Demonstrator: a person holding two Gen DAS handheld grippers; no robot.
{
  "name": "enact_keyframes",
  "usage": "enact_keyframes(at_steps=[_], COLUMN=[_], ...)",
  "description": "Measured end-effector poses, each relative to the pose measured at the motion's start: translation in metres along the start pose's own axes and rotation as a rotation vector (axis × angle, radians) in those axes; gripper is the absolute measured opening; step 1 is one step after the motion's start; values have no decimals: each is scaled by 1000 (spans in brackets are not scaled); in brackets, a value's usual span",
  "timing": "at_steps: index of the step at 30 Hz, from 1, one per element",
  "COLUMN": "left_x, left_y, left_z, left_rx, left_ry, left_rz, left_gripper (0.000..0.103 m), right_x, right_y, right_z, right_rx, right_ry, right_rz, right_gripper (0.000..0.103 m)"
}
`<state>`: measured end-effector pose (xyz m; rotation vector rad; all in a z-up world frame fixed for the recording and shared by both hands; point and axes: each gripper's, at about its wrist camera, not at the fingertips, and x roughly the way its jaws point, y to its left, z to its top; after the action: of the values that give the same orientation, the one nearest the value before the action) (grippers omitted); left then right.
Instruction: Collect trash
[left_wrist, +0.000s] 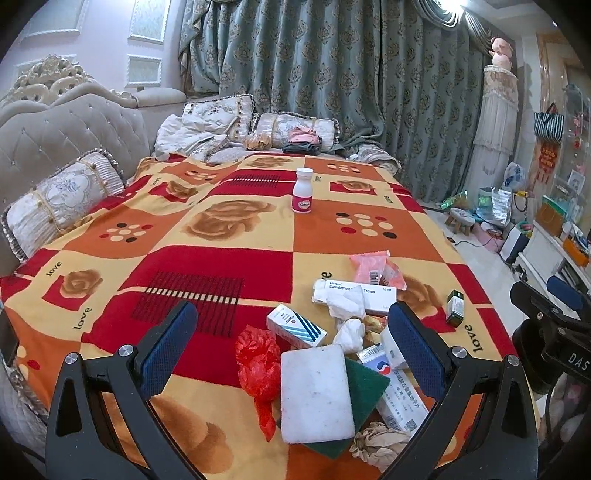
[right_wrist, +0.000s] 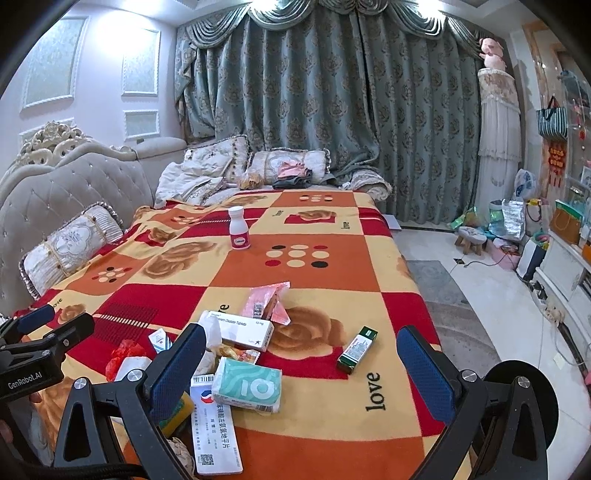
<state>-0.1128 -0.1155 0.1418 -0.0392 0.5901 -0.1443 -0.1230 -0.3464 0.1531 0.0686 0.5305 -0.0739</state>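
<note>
Left wrist view: left hand-held gripper (left_wrist: 293, 334) released, jaws wide, holding nothing, above the trash heap on the near bed blanket (left_wrist: 207, 258). White sponge (left_wrist: 316, 393) nearest, red plastic bag (left_wrist: 258, 369) at its left, crumpled tissue (left_wrist: 345, 301) and medicine boxes beyond. Pill bottle (left_wrist: 303, 190) upright, far.

Right wrist view: right hand-held gripper (right_wrist: 301, 363) released, empty. Tissue pack (right_wrist: 249, 384) between its fingers; green box (right_wrist: 356, 349) right, apart from the heap.

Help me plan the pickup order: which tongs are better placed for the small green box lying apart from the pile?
Right. The green box lies between the open right tongs; it sits outside the left tongs.
</note>
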Motion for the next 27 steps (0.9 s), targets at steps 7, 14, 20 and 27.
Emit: enact_keyframes(at_steps=[7, 14, 20, 27], left_x=[0, -1, -1, 1], left_y=[-3, -2, -2, -3], left_z=[2, 2, 2, 1], left_rx=[4, 3, 2, -2], left_ry=[-10, -9, -9, -2], left_rz=[-1, 1, 0, 2], left_gripper=[103, 103, 103, 103], right_x=[1, 2, 3, 5], right_y=[1, 2, 4, 5], right_z=[2, 1, 2, 2], right_rx=[-4, -7, -8, -14], right_ry=[-3, -4, -2, 3], right_rz=[5, 6, 8, 10], right_gripper=[103, 103, 103, 103])
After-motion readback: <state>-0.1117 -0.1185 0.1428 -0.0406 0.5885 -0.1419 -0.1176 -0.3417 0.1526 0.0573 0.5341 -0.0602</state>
